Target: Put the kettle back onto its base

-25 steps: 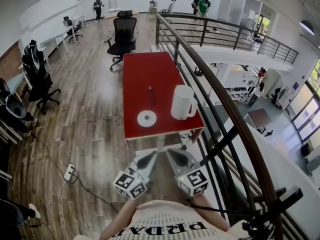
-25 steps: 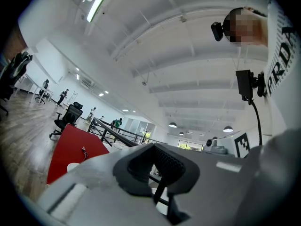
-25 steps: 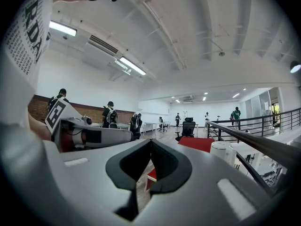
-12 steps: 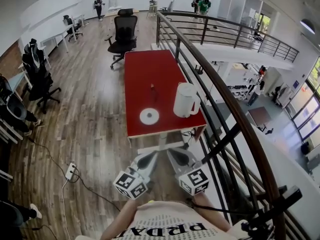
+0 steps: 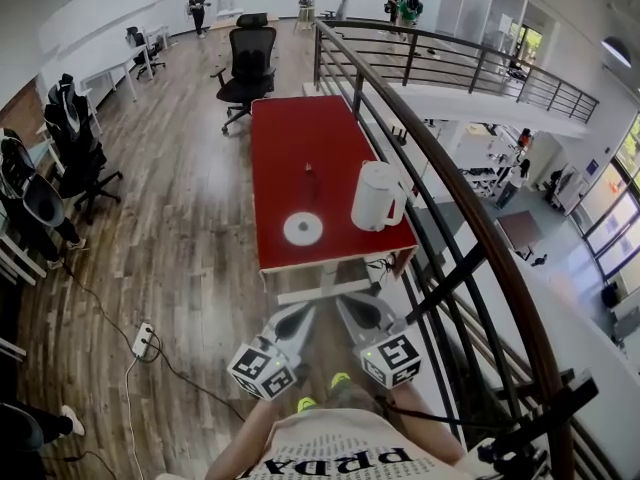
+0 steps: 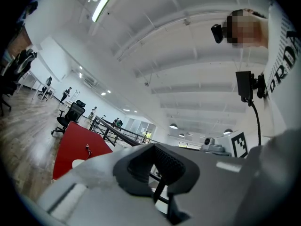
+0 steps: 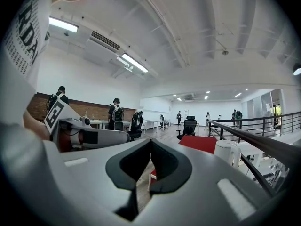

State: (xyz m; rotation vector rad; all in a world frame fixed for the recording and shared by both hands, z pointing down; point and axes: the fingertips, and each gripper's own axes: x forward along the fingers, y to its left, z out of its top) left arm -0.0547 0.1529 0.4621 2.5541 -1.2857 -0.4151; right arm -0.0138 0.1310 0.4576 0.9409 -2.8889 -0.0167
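This was an open-plan office on an upper gallery. Around the red tabletop (image 5: pixel 300 148) spread a wood-plank floor (image 5: pixel 175 228), and a black swivel office chair (image 5: pixel 250 58) stood just beyond the tabletop's far end. Left of the tabletop, more black chairs (image 5: pixel 75 138) were parked beside white desks (image 5: pixel 115 73) along the wall. A dark metal railing (image 5: pixel 440 173) ran close along the tabletop's right edge. Past it a lower level (image 5: pixel 500 173) lay open below. Far beyond the tabletop, several people (image 5: pixel 197 8) stood by the white back wall. Left of the tabletop's near end, a power strip (image 5: pixel 143 340) with its cable lay on the floor. Overhead ran strip lights (image 7: pixel 134 62) and a ceiling vent (image 7: pixel 104 41), with a brick wall band (image 7: pixel 84 108) behind the desks.
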